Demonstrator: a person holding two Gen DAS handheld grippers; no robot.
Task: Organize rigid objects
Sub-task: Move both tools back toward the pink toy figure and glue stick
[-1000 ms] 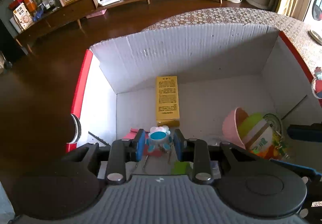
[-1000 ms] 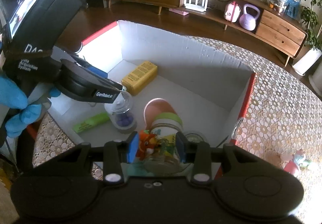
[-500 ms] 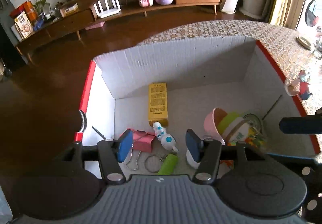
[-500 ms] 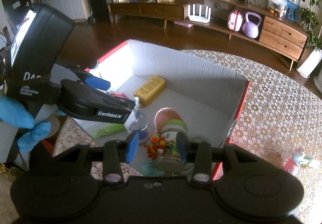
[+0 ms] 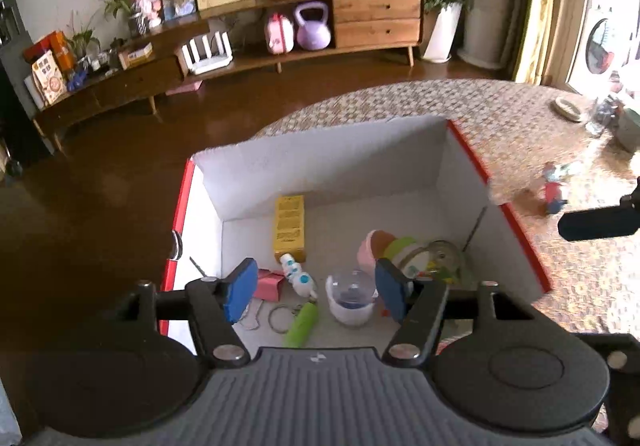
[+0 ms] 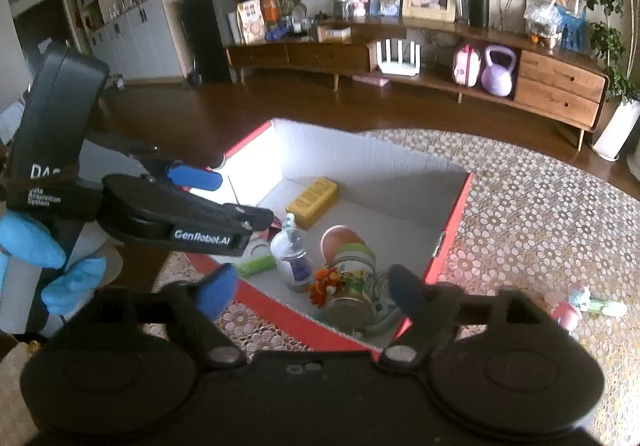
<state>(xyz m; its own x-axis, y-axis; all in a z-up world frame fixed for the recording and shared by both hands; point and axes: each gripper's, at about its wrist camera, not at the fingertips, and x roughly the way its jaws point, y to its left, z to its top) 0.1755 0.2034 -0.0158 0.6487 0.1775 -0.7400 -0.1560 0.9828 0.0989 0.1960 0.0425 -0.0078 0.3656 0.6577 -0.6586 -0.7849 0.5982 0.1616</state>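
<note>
Both the left hand-held gripper [image 5: 316,292] and right hand-held gripper [image 6: 310,294] have just opened, empty, above the red-rimmed white cardboard box [image 5: 516,224]. The remaining small pink-and-blue plastic toy figure [image 6: 576,306] lies on the table [image 6: 540,213] beside the box. It looks light and rigid; best pinched across its body.

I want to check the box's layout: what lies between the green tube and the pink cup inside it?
The clear dome capsule lies between the green tube and the pink cup, seen in the left wrist view.

Both wrist views angled down, close above shared box [image 5: 516,226], opposite sides
</note>
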